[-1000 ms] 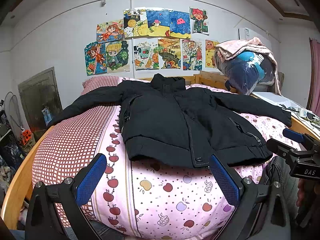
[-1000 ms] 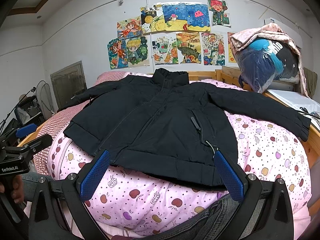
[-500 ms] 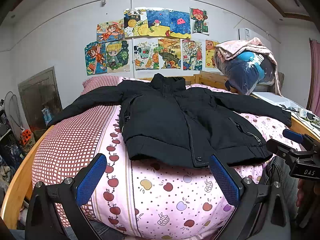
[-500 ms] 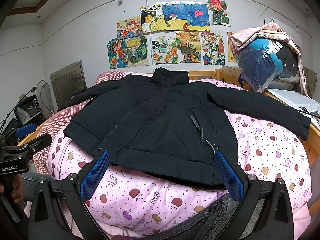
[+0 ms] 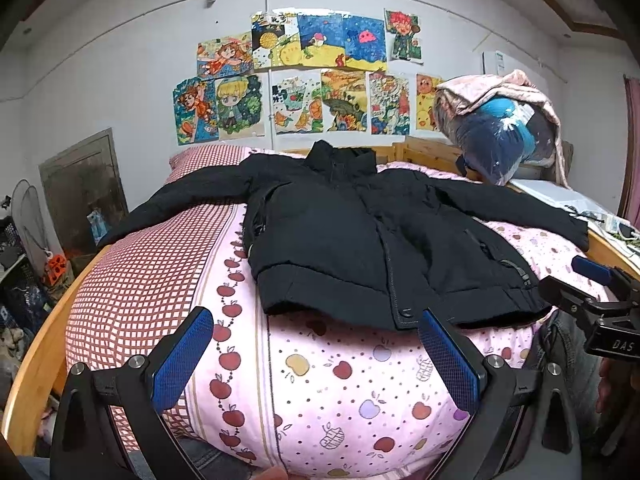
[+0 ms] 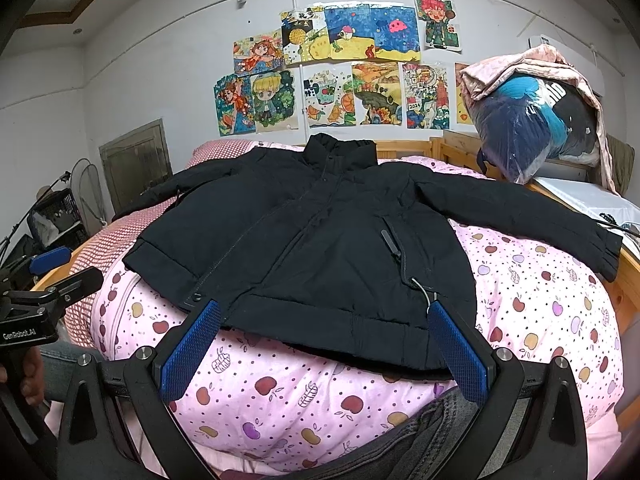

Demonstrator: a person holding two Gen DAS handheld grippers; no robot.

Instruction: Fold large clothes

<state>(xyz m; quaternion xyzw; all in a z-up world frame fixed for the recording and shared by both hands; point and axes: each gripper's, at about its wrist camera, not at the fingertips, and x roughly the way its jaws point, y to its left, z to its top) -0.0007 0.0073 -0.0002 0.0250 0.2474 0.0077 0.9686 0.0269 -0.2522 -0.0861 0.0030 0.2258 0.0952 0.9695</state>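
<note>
Black padded jacket (image 5: 360, 240) spread front-up on the pink apple-print bed (image 5: 344, 380), collar toward the wall, hem nearest. Left tongs (image 5: 316, 354) and right tongs (image 6: 326, 346) both wide open, empty, just short of the hem; right slightly nearer.

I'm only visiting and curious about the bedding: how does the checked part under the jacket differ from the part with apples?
The red checked cover has a small red-and-white grid; the pink apple-print quilt has scattered apples and dots on pink. The checked cover lies under the black jacket's sleeve on the left of the left wrist view; the quilt lies under its body and hem. Both are spread over the same wooden bed.
</note>
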